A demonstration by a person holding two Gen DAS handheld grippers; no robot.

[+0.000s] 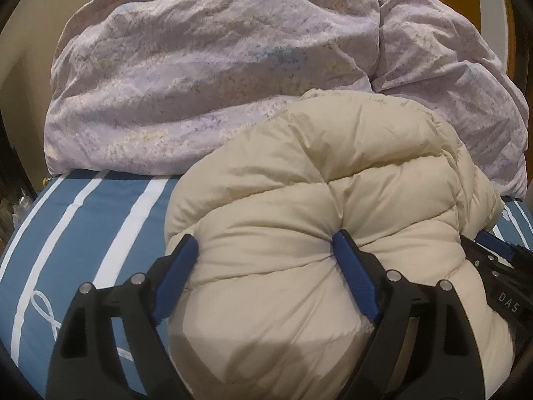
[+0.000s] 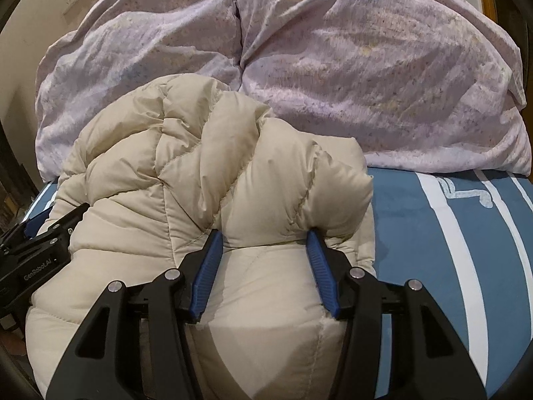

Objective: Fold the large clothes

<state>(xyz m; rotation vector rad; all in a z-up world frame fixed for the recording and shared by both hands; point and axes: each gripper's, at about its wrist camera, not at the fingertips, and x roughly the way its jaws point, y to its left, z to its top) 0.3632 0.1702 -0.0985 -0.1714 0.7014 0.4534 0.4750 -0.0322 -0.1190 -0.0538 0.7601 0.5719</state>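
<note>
The left gripper (image 1: pixel 266 245) and the right gripper (image 2: pixel 265 241) each squeeze a fat fold of the puffy cream down jacket (image 1: pixel 333 180), bunched on the striped blue bedsheet (image 1: pixel 83 220); a crumpled lilac duvet (image 1: pixel 200 66) lies behind

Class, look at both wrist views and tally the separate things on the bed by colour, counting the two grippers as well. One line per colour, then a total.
Cream: 1, the puffer jacket
Lilac floral: 1, the duvet
Blue with white stripes: 1, the bed sheet
Black with blue pads: 2, the left gripper and the right gripper
Total: 5
</note>
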